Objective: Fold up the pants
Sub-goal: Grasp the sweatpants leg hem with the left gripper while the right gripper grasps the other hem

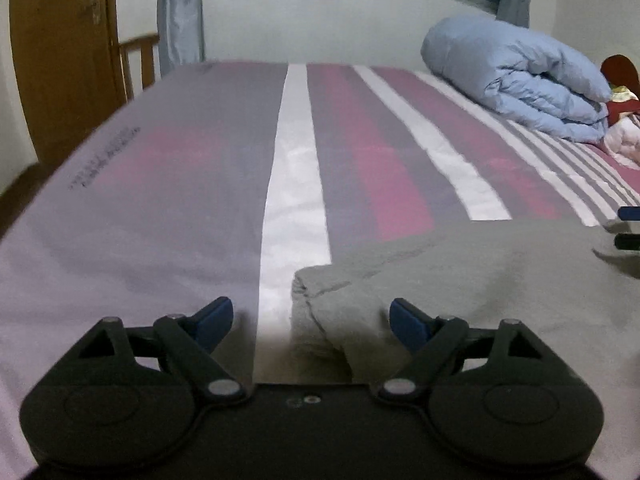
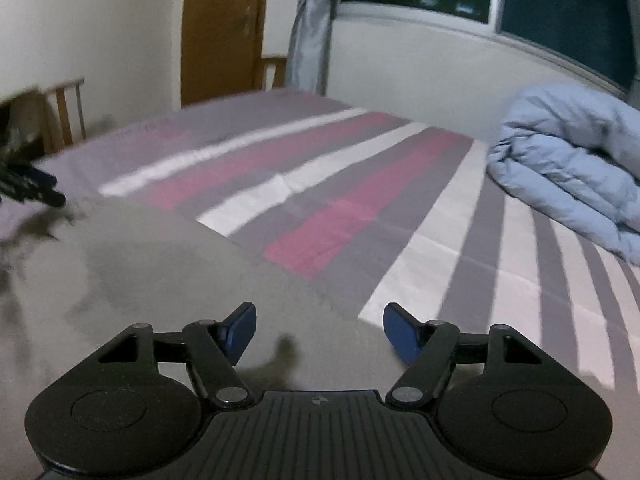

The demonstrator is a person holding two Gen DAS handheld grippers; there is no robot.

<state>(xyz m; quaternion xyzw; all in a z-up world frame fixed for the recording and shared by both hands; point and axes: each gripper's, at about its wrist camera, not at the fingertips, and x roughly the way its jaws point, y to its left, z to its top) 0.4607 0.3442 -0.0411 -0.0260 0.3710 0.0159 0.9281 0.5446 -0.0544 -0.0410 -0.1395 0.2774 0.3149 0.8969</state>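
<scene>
The grey pants (image 1: 480,280) lie on the striped bed. In the left wrist view a folded corner of them (image 1: 320,300) sits between my open fingers. My left gripper (image 1: 311,320) is open and holds nothing. The right gripper's blue tips show at the right edge of that view (image 1: 628,228). In the right wrist view the pants (image 2: 160,272) spread under and ahead of my right gripper (image 2: 319,330), which is open and empty just above the cloth. The left gripper shows at the left edge of that view (image 2: 36,190), by the pants' far edge.
The bed sheet (image 1: 296,184) has grey, pink and white stripes. A rolled light blue duvet (image 1: 516,76) lies at the far right, also in the right wrist view (image 2: 572,160). A wooden door (image 1: 60,52) and a chair (image 1: 138,60) stand beyond the bed's left edge.
</scene>
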